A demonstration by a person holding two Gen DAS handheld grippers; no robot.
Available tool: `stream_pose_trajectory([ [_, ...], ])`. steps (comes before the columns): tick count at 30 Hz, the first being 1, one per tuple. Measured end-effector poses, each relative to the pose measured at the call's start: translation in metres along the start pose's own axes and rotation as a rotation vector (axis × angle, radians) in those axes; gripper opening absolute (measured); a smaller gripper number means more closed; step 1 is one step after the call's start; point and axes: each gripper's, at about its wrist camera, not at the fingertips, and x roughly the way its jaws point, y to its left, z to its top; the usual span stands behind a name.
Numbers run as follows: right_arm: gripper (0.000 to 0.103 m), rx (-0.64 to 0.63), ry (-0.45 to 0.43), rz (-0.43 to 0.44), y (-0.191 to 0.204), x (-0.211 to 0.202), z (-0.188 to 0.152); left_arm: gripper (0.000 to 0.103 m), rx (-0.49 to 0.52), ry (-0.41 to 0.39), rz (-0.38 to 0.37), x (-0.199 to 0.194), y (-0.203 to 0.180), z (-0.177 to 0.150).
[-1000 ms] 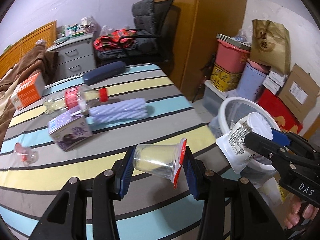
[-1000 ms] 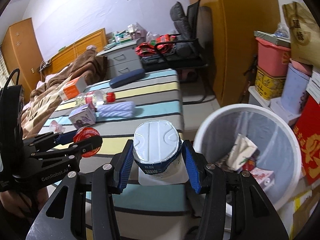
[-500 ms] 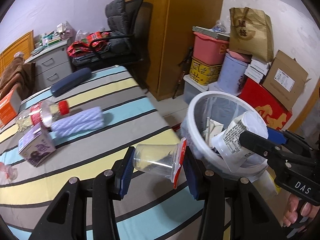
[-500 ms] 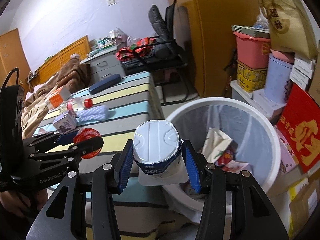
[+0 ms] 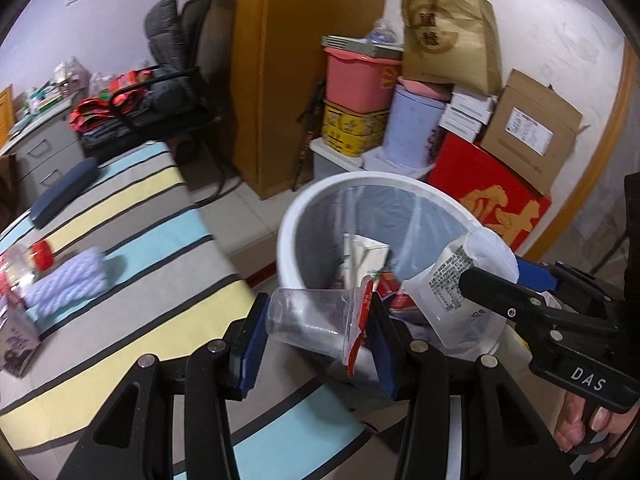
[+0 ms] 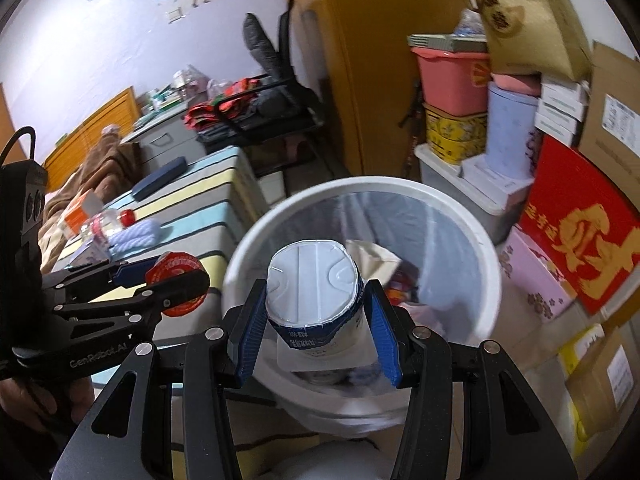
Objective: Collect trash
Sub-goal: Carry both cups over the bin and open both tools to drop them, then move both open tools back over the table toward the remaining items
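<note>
My left gripper (image 5: 318,334) is shut on a clear plastic cup (image 5: 310,320) with a peeled red foil lid, held at the near rim of the white trash bin (image 5: 288,232). My right gripper (image 6: 314,322) is shut on a white yoghurt pot (image 6: 314,284) with a blue label, held over the bin's (image 6: 494,280) near edge. The left gripper and its red lid also show in the right wrist view (image 6: 176,288); the right gripper and pot show in the left wrist view (image 5: 472,292). Cartons and wrappers lie inside the bin.
The striped table (image 5: 132,220) at left carries a bottle with a red cap (image 5: 40,254), a lilac rolled cloth (image 5: 72,280), a purple carton (image 5: 14,340) and a dark case (image 5: 64,186). Boxes, tubs and a red board (image 5: 488,200) crowd behind the bin. A chair (image 5: 180,80) stands at the back.
Both grippers have swung right from over the table to the trash bin, each still holding its item. The bin now fills the middle of both views.
</note>
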Motion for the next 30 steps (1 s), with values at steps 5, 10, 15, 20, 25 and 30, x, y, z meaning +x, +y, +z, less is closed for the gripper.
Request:
stream_pose_trajectory([
  [5,0.050,0.032,0.014,-0.014,-0.011,0.003,-0.001,0.049,0.008,0.026,-0.032,0.017,-0.009,0.005],
  [10,0.050,0.040,0.042,-0.009,-0.015,0.014,-0.002,0.049,0.016,0.042,-0.060,0.031,-0.016,0.008],
  [15,0.051,0.068,0.067,0.004,-0.022,0.021,-0.004,0.057,0.015,0.043,-0.093,0.039,-0.017,0.011],
  [20,0.062,0.096,0.044,-0.001,-0.029,0.019,-0.004,0.066,-0.006,0.022,-0.101,0.041,-0.012,0.014],
  [25,0.062,0.112,0.025,-0.009,-0.032,0.016,-0.001,0.067,-0.029,0.016,-0.087,0.040,-0.005,0.014],
  [30,0.062,0.105,0.009,-0.011,-0.026,0.011,0.002,0.067,-0.040,0.008,-0.049,0.030,0.003,0.012],
])
